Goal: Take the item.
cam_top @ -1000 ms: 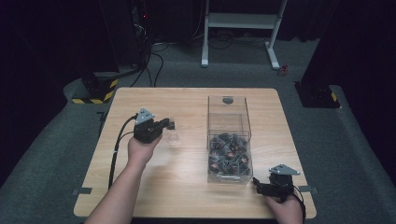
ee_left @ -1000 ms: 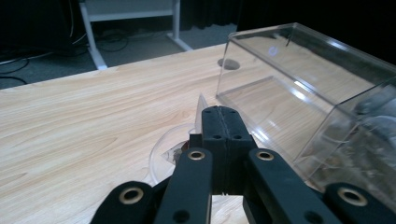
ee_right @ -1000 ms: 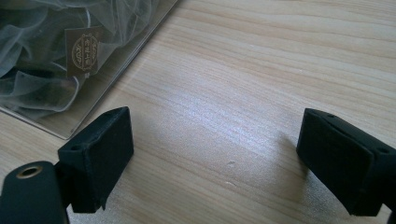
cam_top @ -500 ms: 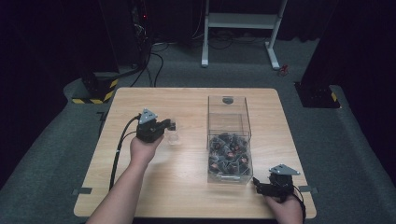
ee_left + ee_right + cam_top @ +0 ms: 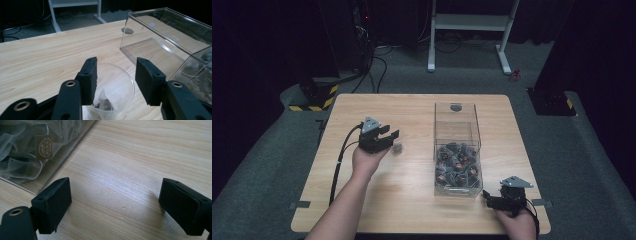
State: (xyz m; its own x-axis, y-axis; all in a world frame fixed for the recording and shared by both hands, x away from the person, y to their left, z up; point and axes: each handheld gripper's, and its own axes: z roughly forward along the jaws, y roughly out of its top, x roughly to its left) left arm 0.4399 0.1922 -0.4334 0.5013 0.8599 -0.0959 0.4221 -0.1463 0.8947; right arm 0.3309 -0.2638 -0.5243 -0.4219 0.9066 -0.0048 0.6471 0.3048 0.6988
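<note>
Lighting, high view: table (image 5: 412, 190) brightly and evenly lit from overhead, surroundings from 9 through 12 to 3 o'clock falling into near-black; image soft and low in detail. Left gripper view: clear box (image 5: 172, 42) shows pale reflections on its walls; jaws at 6 o'clock slightly blurred. Right gripper view: whitish glare at centre, soft shadow beside the 3 o'clock jaw.

left gripper (image 5: 393, 138) beside small cup (image 5: 397, 148), clear box (image 5: 457, 145), right gripper (image 5: 490, 200)
</note>
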